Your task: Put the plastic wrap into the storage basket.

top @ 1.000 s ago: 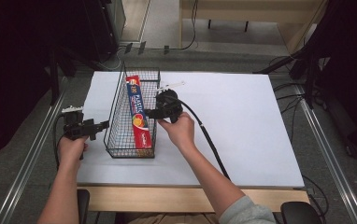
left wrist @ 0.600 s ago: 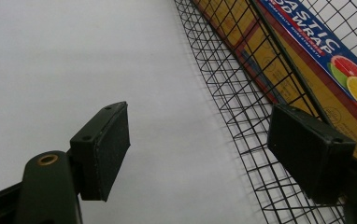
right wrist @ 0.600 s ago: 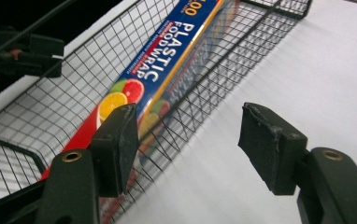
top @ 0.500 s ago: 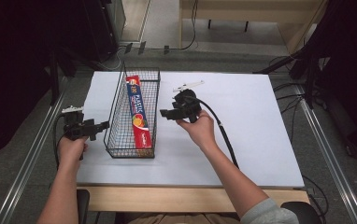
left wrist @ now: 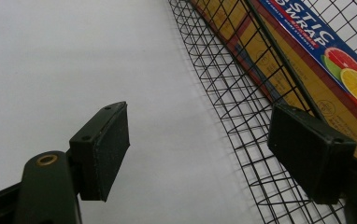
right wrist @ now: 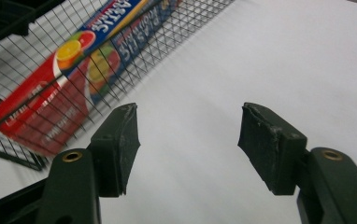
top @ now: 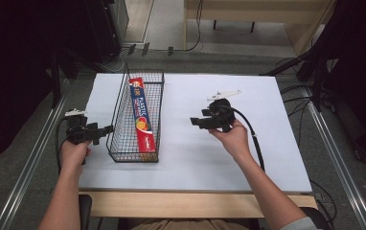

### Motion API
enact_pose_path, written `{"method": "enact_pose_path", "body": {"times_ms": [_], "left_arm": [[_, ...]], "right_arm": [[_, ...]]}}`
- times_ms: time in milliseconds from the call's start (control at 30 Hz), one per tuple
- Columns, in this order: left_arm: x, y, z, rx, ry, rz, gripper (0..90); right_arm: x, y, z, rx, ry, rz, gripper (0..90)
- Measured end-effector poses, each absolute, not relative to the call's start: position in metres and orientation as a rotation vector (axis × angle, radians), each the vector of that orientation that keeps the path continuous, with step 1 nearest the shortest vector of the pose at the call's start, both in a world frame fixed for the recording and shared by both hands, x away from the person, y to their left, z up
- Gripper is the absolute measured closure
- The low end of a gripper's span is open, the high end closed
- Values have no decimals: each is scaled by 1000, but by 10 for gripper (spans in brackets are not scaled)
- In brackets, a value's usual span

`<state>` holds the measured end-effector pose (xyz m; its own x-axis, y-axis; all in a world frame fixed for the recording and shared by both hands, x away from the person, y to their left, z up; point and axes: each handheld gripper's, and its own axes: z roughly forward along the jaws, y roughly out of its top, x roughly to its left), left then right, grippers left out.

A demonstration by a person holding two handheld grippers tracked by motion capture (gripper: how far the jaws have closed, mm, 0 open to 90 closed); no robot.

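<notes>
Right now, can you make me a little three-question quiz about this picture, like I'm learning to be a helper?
1. True or false: the long red and blue plastic wrap box lies inside the black wire basket.
2. Which gripper is nearer the basket? A) left gripper B) right gripper
3. Fill in: both grippers' jaws are ____.

Key: 1 true. 2 A. 3 open, as each gripper view shows, with nothing between them.
</notes>
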<state>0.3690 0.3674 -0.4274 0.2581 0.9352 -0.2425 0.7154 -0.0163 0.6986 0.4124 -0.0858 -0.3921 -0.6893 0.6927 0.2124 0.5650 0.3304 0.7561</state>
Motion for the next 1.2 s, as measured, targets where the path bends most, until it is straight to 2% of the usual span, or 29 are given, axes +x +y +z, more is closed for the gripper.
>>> {"method": "enact_pose_path", "body": {"times_ms": [433,1200], "left_arm": [[368,368,-425,1741,1488,340,217],[372,368,-428,1750,1494,358,220]], "right_arm": [[399,-150,-411,1228,2354,1336,393],[405,-161,-426,1269,2336,1262,391]]}}
